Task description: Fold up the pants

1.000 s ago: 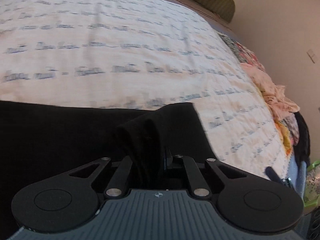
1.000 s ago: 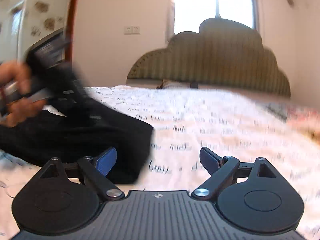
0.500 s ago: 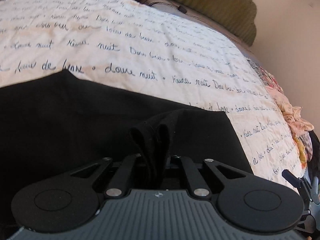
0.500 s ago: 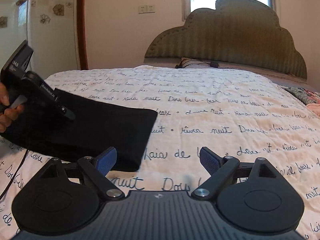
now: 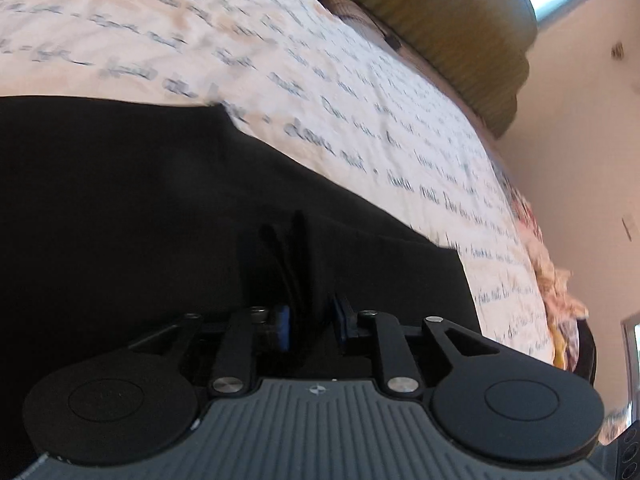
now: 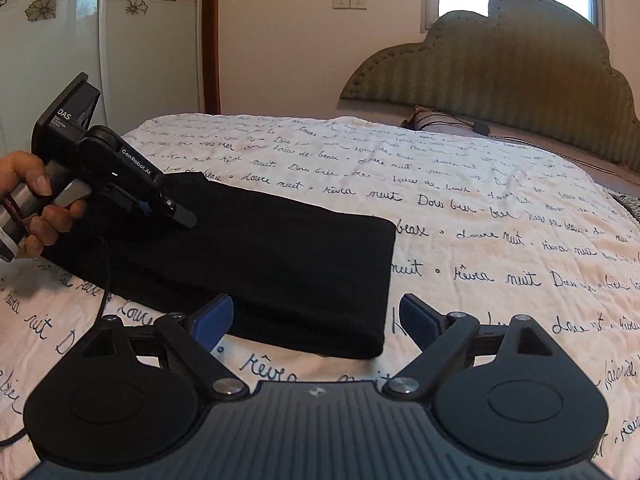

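1. The black soft-fabric pants (image 6: pixel 280 256) lie folded into a long flat rectangle on the left half of the bed (image 6: pixel 500 216), which is covered in a cream quilt printed with cursive writing, and they reach toward the near edge.
2. The left tool (image 5: pixel 310 322) has its blue pads slightly apart, with a dark ridge of the pants' cloth and thin cords standing between them. Whether the pads actually pinch it I cannot tell.
3. The right tool (image 6: pixel 316 316) is spread wide and holds nothing. It hovers over the near short end of the pants.
4. Judged step: setting down this fold. To do it well, part the left pads fully and withdraw straight back, so the cloth is not dragged, keeping the edges aligned.
5. The right view alone shows the whole rectangle, the left tool (image 6: pixel 176 210) from outside and the hand (image 6: pixel 36 204) gripping it. The left view alone shows the cloth ridge between the pads.
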